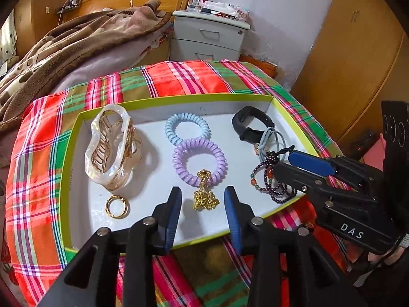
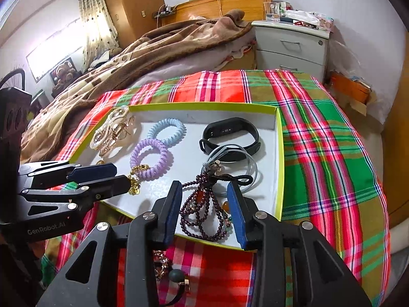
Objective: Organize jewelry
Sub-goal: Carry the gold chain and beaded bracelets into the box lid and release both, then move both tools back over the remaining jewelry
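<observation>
A white tray with a yellow-green rim (image 1: pixel 76 138) (image 2: pixel 280 153) lies on a plaid cloth. In it are a pearly hair claw (image 1: pixel 110 148) (image 2: pixel 112 133), a blue coil hair tie (image 1: pixel 188 128) (image 2: pixel 167 130), a purple coil tie (image 1: pixel 199 162) (image 2: pixel 150 160), a gold chain (image 1: pixel 204 199) (image 2: pixel 134 179), gold rings (image 1: pixel 117 206), a black wristband (image 1: pixel 251 122) (image 2: pixel 230 134), a grey elastic (image 1: pixel 271 140) (image 2: pixel 230 161) and a dark bead bracelet (image 1: pixel 271 181) (image 2: pixel 202 209). My left gripper (image 1: pixel 203 199) (image 2: pixel 120 176) is open around the gold chain. My right gripper (image 2: pixel 204 192) (image 1: pixel 282 160) is open over the bead bracelet.
A chain with a dark bead (image 2: pixel 171 273) lies on the cloth in front of the tray, under my right gripper. A bed with a brown blanket (image 1: pixel 76 43) lies to the left. A white nightstand (image 1: pixel 209 35) stands behind, and a wooden wardrobe (image 1: pixel 358 58) to the right.
</observation>
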Demonstrator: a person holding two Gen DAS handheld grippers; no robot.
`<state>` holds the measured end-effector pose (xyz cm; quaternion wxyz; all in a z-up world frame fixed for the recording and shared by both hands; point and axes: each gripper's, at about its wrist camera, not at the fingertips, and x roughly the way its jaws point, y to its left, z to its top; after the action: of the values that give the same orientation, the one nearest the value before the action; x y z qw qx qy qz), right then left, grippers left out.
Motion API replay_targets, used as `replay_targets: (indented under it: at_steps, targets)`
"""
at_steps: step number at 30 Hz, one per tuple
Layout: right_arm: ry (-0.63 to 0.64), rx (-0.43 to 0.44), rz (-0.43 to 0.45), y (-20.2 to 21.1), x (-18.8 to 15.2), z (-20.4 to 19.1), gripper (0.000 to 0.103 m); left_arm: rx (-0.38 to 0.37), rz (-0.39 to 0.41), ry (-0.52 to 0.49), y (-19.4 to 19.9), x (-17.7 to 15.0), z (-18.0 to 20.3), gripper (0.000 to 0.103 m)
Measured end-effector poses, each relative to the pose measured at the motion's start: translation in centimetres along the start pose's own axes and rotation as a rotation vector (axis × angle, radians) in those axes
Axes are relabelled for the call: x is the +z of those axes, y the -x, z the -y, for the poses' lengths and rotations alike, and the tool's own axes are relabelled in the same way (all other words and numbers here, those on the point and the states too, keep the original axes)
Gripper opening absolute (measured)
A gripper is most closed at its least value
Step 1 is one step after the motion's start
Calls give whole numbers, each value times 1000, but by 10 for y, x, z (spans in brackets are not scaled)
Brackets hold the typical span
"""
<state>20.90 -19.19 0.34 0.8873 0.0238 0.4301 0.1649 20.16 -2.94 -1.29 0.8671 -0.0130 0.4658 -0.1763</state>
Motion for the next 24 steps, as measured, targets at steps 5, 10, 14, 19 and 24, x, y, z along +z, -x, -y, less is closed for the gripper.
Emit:
replay_targets:
  at_steps: [5,10,14,19,24]
  targets:
    - [-9,5,33,15,-3,-3,38,9,21,-7,14,-5,5,36]
    - [-14,8,68,36,-12,-6,38,17,58,17,33,-13,5,36]
    - [-38,7,80,50,-23,-4,38,13,79,57,45,-21,-1,38]
    - [-55,-5,69,59,-38,-5,38,3,81,73,52,-34,-4,38]
    - [-81,26,14,56,-54,-7,38,-13,77,81,57,-46,-5,38]
